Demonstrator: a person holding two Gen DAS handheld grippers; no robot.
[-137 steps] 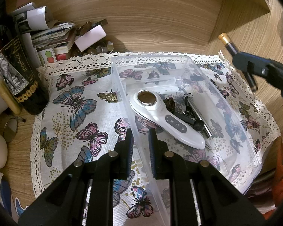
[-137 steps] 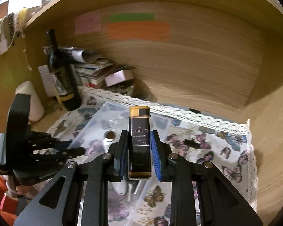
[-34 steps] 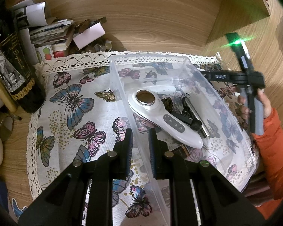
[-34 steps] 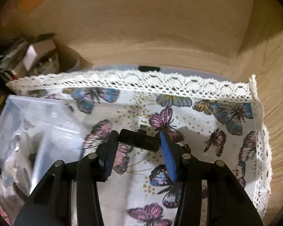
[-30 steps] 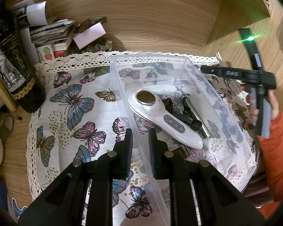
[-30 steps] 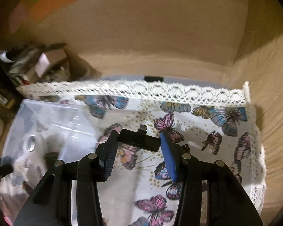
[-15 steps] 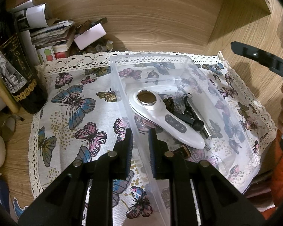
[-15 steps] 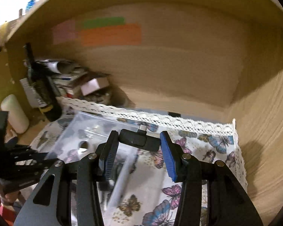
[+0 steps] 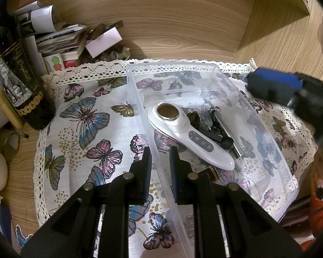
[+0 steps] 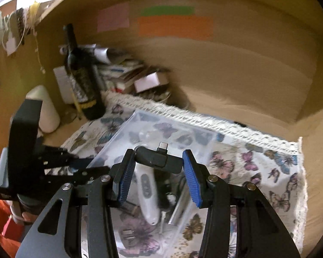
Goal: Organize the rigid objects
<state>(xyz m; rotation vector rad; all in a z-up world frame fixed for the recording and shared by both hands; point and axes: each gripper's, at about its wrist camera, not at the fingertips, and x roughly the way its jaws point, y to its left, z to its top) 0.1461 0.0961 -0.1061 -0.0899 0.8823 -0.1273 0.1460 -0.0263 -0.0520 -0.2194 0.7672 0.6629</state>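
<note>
Left gripper [image 9: 159, 165] fingers [image 9: 147, 161] pinch clear bin [image 9: 286, 172] wall; white handheld device [image 9: 183, 129] inside.

Looks like someone's living here: butterfly tablecloth [image 9: 84, 129] covering a wooden desk nook [image 9: 183, 32], wine bottle [image 9: 17, 81], papers [image 9: 53, 36] piling up.

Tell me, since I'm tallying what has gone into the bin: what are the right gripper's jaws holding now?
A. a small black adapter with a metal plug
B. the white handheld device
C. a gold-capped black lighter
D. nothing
A: in the right wrist view the right gripper is clamped on a small black adapter above the clear bin, where the white handheld device already lies.
</note>
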